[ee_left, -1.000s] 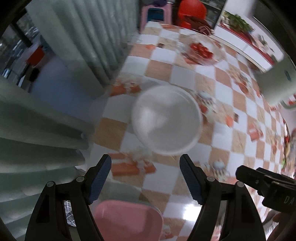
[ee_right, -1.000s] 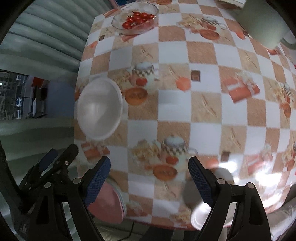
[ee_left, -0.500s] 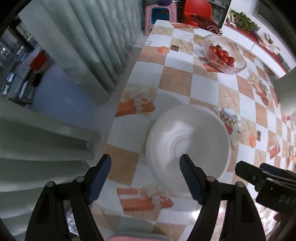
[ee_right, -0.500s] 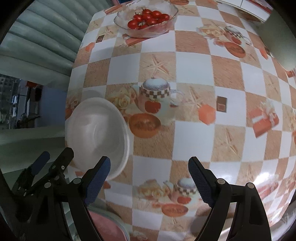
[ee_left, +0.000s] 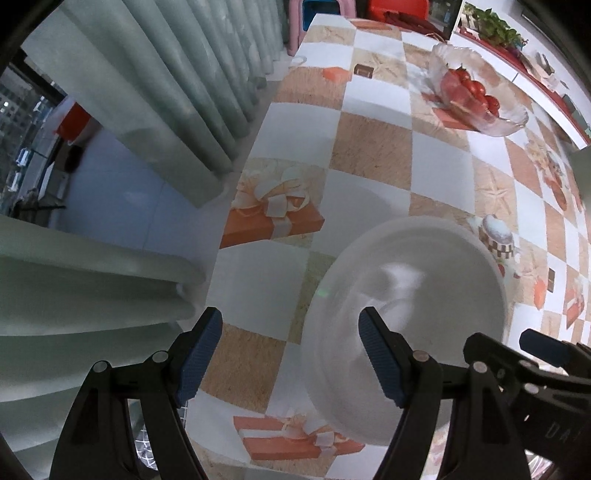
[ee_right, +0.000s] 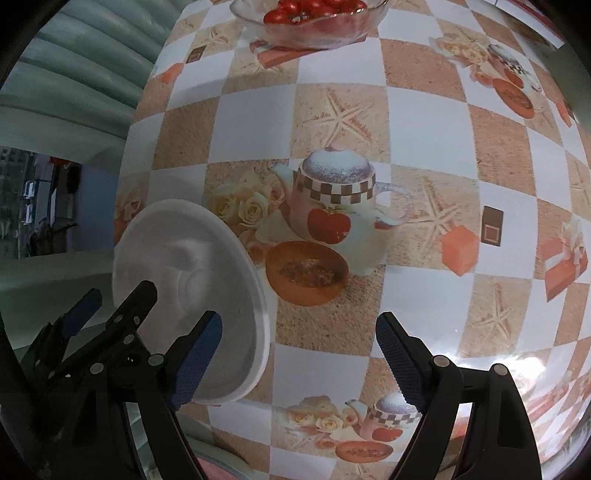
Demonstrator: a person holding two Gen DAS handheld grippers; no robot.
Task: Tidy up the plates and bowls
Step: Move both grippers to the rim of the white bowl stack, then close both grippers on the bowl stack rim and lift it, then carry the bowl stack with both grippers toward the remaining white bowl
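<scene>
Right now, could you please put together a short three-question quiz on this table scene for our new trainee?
1. True or false: the left hand-held gripper is shut on the white bowl.
2. Multiple choice: what does the glass bowl hold? A) small red tomatoes B) green grapes C) nothing
3. Fill in: in the right wrist view, the white bowl lies toward the ___ side of the right hand-held gripper.

Key
1. False: both pairs of jaws stand open, pressing on nothing.
2. A
3. Left: it sits near the edge of the checked tablecloth, on the curtain side.
</scene>
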